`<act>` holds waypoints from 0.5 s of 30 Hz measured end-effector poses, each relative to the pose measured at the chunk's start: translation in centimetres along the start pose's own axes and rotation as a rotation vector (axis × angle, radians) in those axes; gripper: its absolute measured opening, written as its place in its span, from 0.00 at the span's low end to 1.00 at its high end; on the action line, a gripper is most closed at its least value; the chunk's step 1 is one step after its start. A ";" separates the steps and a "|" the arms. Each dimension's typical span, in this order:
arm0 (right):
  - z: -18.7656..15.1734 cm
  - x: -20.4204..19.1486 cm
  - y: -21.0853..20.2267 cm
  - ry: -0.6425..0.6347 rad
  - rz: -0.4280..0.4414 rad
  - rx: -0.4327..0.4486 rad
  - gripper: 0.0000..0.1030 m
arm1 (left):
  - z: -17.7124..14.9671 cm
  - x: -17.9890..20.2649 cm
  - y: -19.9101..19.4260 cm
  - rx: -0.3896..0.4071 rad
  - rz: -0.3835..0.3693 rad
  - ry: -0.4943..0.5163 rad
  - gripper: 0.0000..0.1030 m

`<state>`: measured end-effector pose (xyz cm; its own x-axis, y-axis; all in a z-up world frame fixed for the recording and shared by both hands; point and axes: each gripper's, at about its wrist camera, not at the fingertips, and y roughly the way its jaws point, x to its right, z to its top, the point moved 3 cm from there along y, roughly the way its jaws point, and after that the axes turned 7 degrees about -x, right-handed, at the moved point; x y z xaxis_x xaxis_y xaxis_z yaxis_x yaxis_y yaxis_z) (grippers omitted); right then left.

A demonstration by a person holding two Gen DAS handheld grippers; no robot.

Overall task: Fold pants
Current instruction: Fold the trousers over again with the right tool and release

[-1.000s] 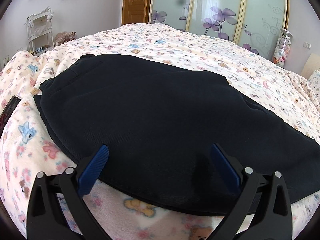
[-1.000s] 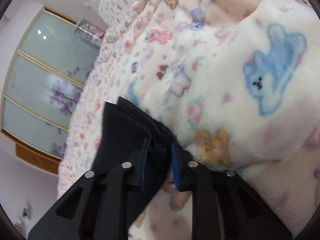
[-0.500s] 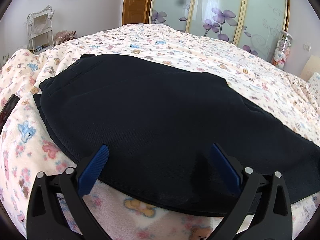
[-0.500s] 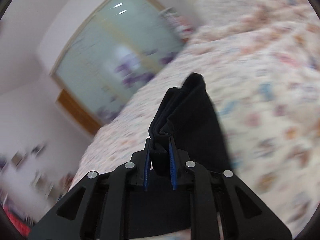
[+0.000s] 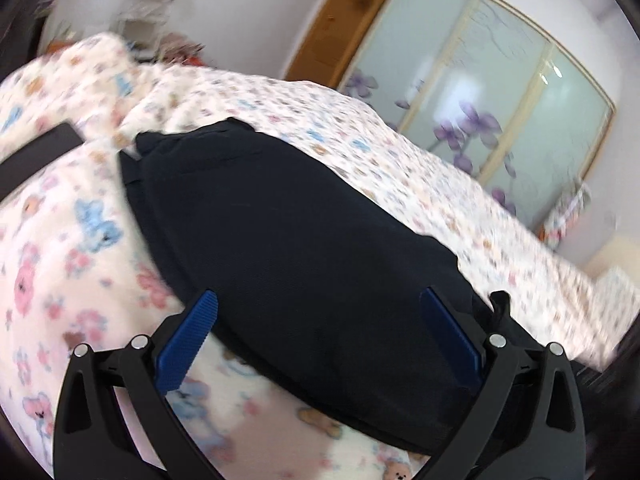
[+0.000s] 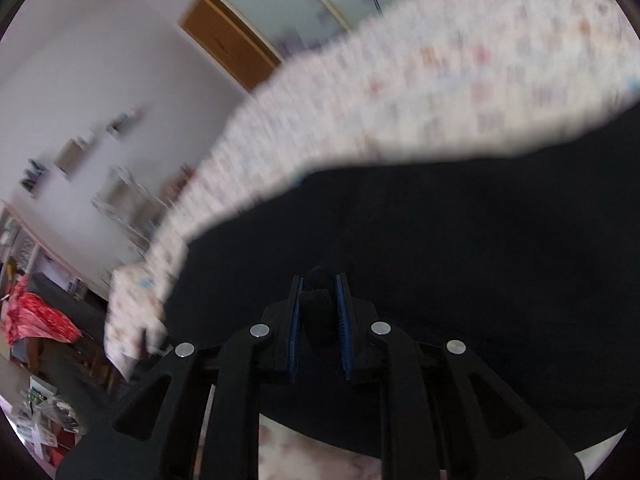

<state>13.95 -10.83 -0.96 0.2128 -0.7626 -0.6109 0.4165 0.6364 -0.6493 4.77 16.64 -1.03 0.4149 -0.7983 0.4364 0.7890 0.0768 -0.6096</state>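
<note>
Dark navy pants (image 5: pixel 288 240) lie spread on a bed with a bear-print blanket (image 5: pixel 64 240). My left gripper (image 5: pixel 320 340) is open and empty, its blue pads low over the near edge of the pants. My right gripper (image 6: pixel 318 312) is shut on a bunched end of the pants (image 6: pixel 460 260) and holds it over the rest of the dark cloth, which fills the lower half of the right wrist view. The right wrist view is blurred.
A dark flat strip (image 5: pixel 36 156) lies on the blanket at the far left. Glass wardrobe doors with purple flowers (image 5: pixel 500 92) and a wooden door (image 5: pixel 332 52) stand behind the bed. White shelves (image 6: pixel 120 196) and red cloth (image 6: pixel 32 316) are to the left.
My right gripper has swung the held pants end up off the blanket and over onto the rest of the pants. My left gripper has tilted and shifted, staying open.
</note>
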 end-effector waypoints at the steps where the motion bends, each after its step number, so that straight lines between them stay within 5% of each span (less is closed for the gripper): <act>1: -0.3 0.1 0.5 0.016 0.006 -0.002 0.16 | 0.2 -0.5 0.0 -0.004 -0.005 -0.030 0.98; 7: 0.5 -3.2 -1.1 -0.027 0.091 0.086 0.16 | 0.6 -1.9 -0.7 0.016 -0.014 -0.121 0.98; 11: -0.5 -3.2 2.4 -0.038 0.039 -0.038 0.16 | 0.8 -2.2 -1.2 0.031 -0.007 -0.138 0.98; 15: 0.1 -4.5 1.8 0.022 0.163 0.017 0.16 | 0.9 -2.6 -1.0 0.024 -0.007 -0.164 0.98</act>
<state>13.84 -6.24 0.69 0.2600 -0.6463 -0.7174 0.3931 0.7495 -0.5327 3.25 19.18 -0.97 0.4766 -0.6907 0.5439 0.8018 0.0878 -0.5910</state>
